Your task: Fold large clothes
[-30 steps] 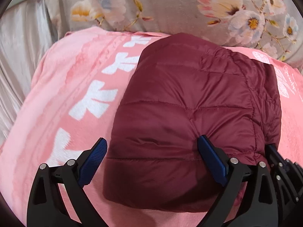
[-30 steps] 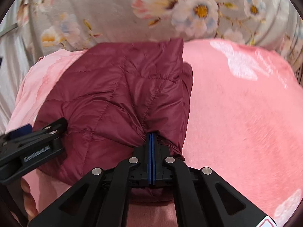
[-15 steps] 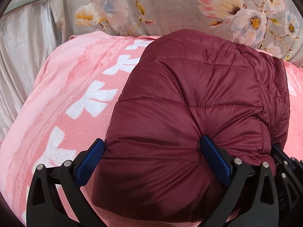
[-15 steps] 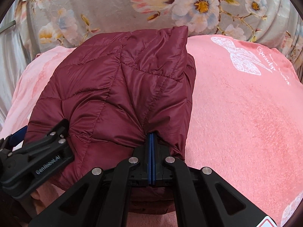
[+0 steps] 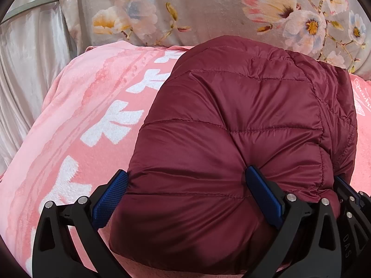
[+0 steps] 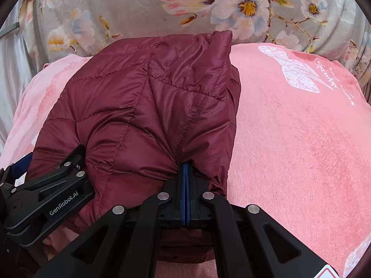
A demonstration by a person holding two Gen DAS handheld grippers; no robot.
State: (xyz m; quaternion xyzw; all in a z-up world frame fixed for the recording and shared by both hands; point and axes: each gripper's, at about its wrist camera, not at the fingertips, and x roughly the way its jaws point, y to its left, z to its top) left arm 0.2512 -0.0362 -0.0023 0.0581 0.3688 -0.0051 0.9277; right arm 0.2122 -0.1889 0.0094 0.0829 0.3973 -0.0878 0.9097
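Note:
A maroon quilted puffer jacket (image 5: 231, 127), folded into a thick bundle, lies on a pink blanket (image 5: 92, 115). It also shows in the right wrist view (image 6: 143, 106). My left gripper (image 5: 187, 194) is wide open, its blue pads (image 5: 264, 194) standing on either side of the bundle's near edge. My right gripper (image 6: 186, 169) is shut on the jacket's near right edge, with fabric bunched at its tips. The left gripper's body (image 6: 46, 199) shows at the lower left of the right wrist view.
The pink blanket (image 6: 301, 139) carries white lettering on the left and a white butterfly print (image 6: 294, 71) on the right. A grey floral fabric (image 5: 208, 11) rises behind it. Pale satin cloth (image 5: 27, 69) hangs at the far left.
Both grippers have drawn the jacket bundle toward the cameras, so it looms larger and puffier. The right gripper stays shut on the jacket. The left gripper stays open.

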